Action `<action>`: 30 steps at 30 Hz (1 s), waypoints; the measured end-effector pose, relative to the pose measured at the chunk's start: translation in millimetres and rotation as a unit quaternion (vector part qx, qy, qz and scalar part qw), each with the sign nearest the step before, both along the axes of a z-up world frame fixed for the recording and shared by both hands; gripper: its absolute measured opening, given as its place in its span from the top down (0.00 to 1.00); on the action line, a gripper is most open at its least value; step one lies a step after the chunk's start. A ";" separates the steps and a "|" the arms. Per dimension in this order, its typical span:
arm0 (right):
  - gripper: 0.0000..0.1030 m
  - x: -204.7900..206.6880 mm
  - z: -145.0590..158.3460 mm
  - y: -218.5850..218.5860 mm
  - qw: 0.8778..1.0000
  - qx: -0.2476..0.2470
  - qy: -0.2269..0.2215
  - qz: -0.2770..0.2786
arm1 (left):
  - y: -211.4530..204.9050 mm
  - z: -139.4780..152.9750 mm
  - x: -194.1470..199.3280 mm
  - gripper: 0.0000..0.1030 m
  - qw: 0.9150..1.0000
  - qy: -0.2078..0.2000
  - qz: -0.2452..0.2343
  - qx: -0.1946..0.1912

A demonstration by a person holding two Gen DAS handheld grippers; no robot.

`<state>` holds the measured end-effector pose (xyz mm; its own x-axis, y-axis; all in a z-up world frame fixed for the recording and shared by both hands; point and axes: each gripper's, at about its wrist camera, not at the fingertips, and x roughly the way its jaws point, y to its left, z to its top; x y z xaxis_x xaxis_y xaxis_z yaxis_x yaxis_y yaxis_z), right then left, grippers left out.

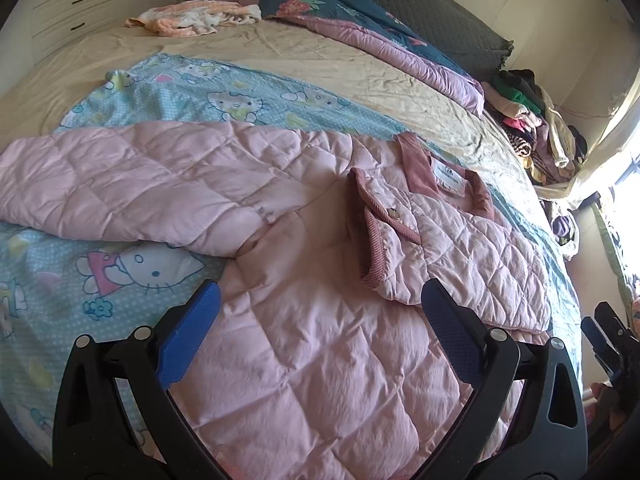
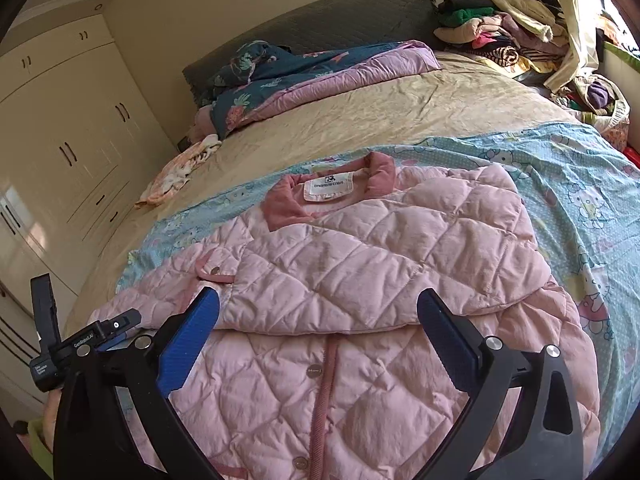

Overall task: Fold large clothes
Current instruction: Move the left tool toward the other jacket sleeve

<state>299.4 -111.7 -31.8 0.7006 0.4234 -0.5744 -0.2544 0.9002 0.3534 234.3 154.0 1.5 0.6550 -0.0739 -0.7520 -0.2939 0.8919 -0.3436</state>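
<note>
A pink quilted jacket point(image 1: 304, 340) lies flat on a Hello Kitty sheet point(image 1: 224, 96) on the bed. Its right sleeve is folded across the chest, cuff point(image 1: 372, 224) lying near the collar point(image 1: 424, 172). The other sleeve point(image 1: 120, 188) stretches out to the left. In the right wrist view the jacket point(image 2: 360, 272) shows collar point(image 2: 332, 196) up, the folded sleeve across its front. My left gripper point(image 1: 320, 308) is open and empty just above the jacket's body. My right gripper point(image 2: 318, 316) is open and empty over the jacket's lower front. The right gripper also shows in the left wrist view at the right edge point(image 1: 612, 336).
A folded floral and purple duvet point(image 2: 320, 76) lies along the headboard. A small orange-white cloth point(image 1: 192, 20) lies on the beige sheet point(image 1: 340, 64). A pile of clothes point(image 2: 504, 36) sits at the bed's far corner. White wardrobe doors point(image 2: 72, 140) stand at the left.
</note>
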 end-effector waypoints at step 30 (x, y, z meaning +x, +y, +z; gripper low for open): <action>0.04 -26.7 37.9 138.2 0.992 -0.030 -0.042 0.111 | 95.6 4.5 -61.2 0.09 0.997 -0.021 0.078 -0.014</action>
<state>272.7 26.5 6.1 0.6397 0.5399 -0.5470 -0.4754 0.8372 0.2703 173.1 249.6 6.0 0.6908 0.0106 -0.7230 -0.4136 0.8259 -0.3832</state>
